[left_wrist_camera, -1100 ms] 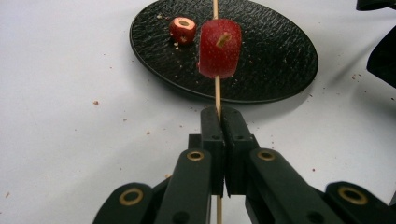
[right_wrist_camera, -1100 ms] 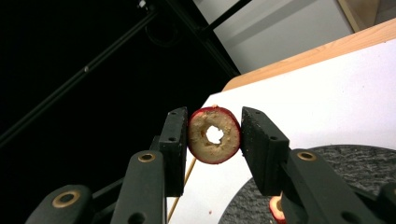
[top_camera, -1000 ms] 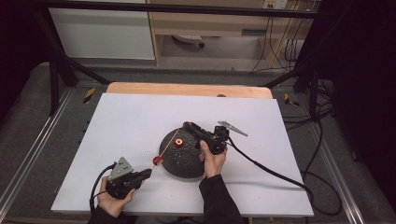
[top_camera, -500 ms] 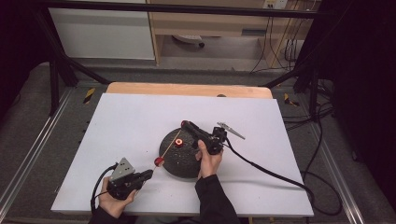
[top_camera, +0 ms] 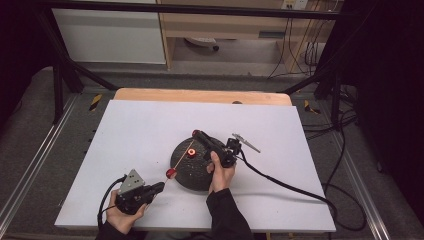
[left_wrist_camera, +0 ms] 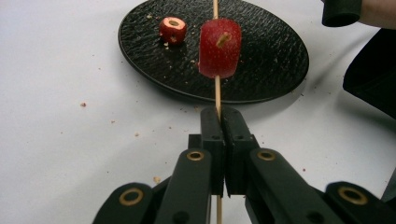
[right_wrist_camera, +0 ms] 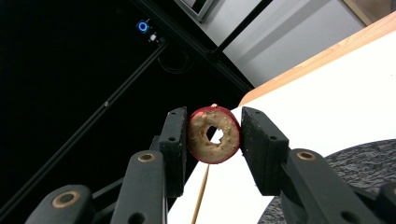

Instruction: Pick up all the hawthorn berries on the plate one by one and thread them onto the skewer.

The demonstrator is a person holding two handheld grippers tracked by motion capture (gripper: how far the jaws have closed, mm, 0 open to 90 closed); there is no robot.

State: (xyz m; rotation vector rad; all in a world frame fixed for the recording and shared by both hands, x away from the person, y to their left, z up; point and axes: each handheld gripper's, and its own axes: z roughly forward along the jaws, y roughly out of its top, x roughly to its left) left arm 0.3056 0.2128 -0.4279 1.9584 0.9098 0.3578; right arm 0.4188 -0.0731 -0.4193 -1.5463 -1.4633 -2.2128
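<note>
A thin wooden skewer (top_camera: 181,155) slants up from my left gripper (top_camera: 159,187) across a black round plate (top_camera: 192,177). The left gripper (left_wrist_camera: 219,113) is shut on the skewer's (left_wrist_camera: 217,93) lower end. One red fruit piece (left_wrist_camera: 220,48) is threaded on it just past the jaws. A second cored red piece (left_wrist_camera: 173,29) lies on the plate (left_wrist_camera: 271,70). My right gripper (top_camera: 196,134) hovers over the plate's far edge. It is shut on a cored red slice (right_wrist_camera: 214,135) held at the skewer's tip, with the stick (right_wrist_camera: 201,196) running below it.
The plate sits mid-table on a white sheet (top_camera: 125,130) over a wooden tabletop (top_camera: 200,95). The right gripper's cable (top_camera: 290,187) trails across the sheet to the right. Metal frame rails (top_camera: 30,160) flank the table. Crumbs (left_wrist_camera: 84,104) dot the sheet near the plate.
My right gripper has edged a little to the left with the slice, toward the skewer's tip. The left gripper and skewer have stayed put.
</note>
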